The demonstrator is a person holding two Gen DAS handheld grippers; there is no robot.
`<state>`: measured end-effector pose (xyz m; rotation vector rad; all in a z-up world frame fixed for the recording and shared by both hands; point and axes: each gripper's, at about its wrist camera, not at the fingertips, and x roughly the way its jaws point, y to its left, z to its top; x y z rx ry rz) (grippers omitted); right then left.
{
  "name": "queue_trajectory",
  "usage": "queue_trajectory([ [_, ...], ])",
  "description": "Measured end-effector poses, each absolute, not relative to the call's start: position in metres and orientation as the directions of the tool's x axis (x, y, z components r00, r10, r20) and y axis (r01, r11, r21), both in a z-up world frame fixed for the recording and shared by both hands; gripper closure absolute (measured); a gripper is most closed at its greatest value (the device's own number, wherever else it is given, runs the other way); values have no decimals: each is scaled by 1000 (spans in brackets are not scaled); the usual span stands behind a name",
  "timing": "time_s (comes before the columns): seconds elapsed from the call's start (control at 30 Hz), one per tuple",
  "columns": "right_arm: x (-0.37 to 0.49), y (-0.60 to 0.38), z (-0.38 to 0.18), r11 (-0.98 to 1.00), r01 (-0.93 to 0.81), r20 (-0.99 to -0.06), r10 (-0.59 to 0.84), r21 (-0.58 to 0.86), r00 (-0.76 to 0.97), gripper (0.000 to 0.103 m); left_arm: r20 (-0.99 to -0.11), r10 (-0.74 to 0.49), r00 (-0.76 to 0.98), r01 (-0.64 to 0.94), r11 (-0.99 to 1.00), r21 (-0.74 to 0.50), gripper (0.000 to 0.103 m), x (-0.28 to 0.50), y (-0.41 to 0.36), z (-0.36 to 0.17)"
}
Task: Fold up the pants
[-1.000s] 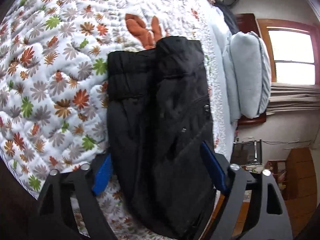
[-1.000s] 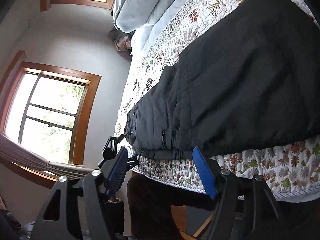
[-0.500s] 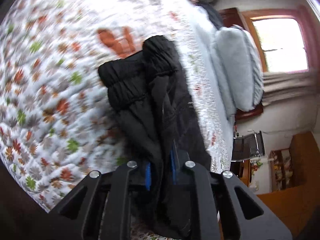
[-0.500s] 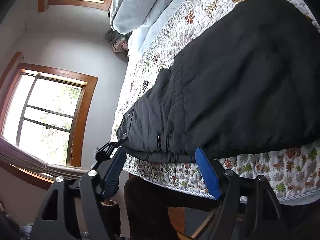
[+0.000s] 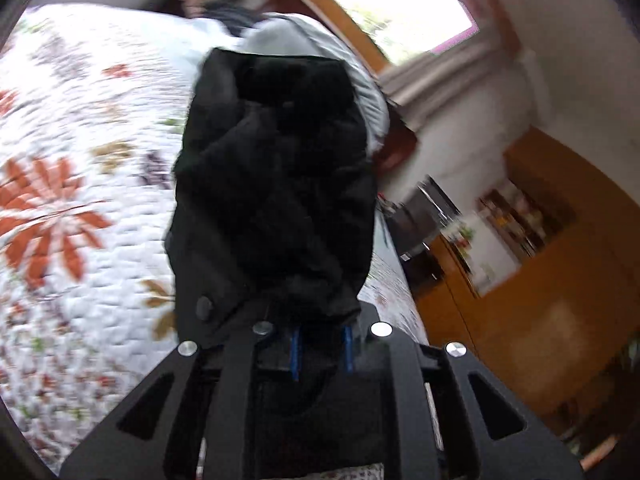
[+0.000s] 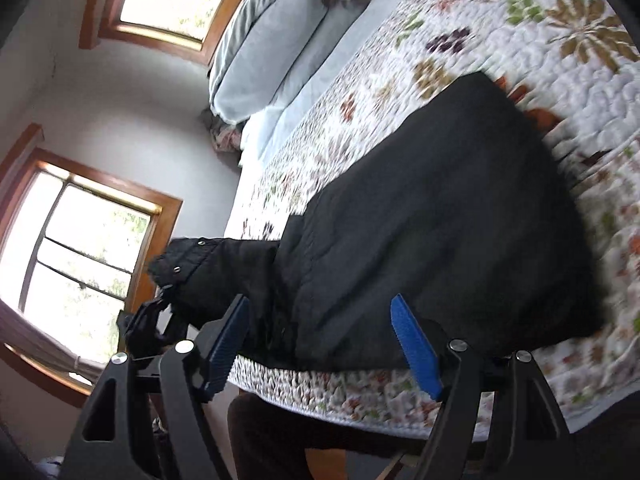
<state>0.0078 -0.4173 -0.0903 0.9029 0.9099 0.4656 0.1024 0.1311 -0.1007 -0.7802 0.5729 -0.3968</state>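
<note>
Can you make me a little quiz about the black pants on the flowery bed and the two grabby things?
1. True or false: the left hand-held gripper is shut on the black pants.
2. What is the right hand-held gripper doing? A) squeezing the pillow B) open at the pants' near edge, by the edge of the quilt C) shut on nothing
3. Fill in: the quilt has a pattern of ____.

Key
1. True: its blue pads stand close together with black cloth bunched between them.
2. B: its blue pads stand wide apart, with black fabric between them but not pinched.
3. Flowers.
</note>
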Motion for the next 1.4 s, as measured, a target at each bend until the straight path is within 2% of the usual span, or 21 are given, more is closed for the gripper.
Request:
queue_trajectory([
  [0.13, 13, -444, -89, 533, 19, -439, 675, 846, 593, 29, -329, -602, 728, 222, 660, -717, 90, 103, 85, -95],
  [0.3, 24, -472, -93, 457, 23, -369, 686, 889, 627, 29, -401, -652, 644, 326, 708, -627, 88, 107, 19, -109],
  [0.37, 29, -478, -96, 427, 21, -344, 699, 904, 627, 27, -456, -664, 593, 371, 727, -577, 88, 107, -12, -124],
  [0.57, 62, -461, -109, 403, 8, -341, 766, 915, 545, 19, -625, -623, 470, 453, 778, -436, 84, 105, -73, -181],
  [0.8, 113, -418, -119, 337, -20, -297, 856, 941, 423, 17, -660, -575, 484, 517, 796, -314, 81, 99, -89, -191],
  [0.9, 138, -397, -117, 357, -25, -323, 869, 934, 375, 15, -671, -561, 485, 539, 796, -277, 80, 97, -96, -191],
  [1.0, 157, -378, -116, 430, -9, -403, 853, 903, 332, 15, -671, -566, 480, 545, 791, -278, 79, 97, -96, -190],
  [1.03, 161, -372, -116, 455, -13, -428, 848, 890, 313, 19, -670, -569, 477, 544, 790, -283, 78, 99, -95, -187],
  [1.1, 167, -359, -119, 510, -22, -485, 829, 860, 277, 38, -673, -565, 478, 542, 792, -281, 72, 98, -93, -186],
  [1.13, 169, -356, -120, 528, -19, -505, 821, 849, 267, 53, -675, -563, 476, 542, 793, -279, 66, 98, -92, -184],
  [1.17, 170, -355, -123, 534, -11, -513, 817, 845, 264, 72, -679, -559, 476, 534, 797, -282, 45, 96, -88, -181],
  [1.2, 170, -357, -126, 535, -8, -514, 817, 845, 261, 73, -676, -557, 483, 525, 802, -285, 23, 95, -87, -176],
  [1.3, 164, -362, -127, 511, -14, -488, 828, 859, 278, 76, -651, -535, 538, 478, 830, -287, 10, 86, -64, -162],
  [1.4, 156, -366, -119, 505, -38, -473, 830, 862, 296, 78, -658, -477, 582, 417, 870, -262, 5, 82, -37, -151],
])
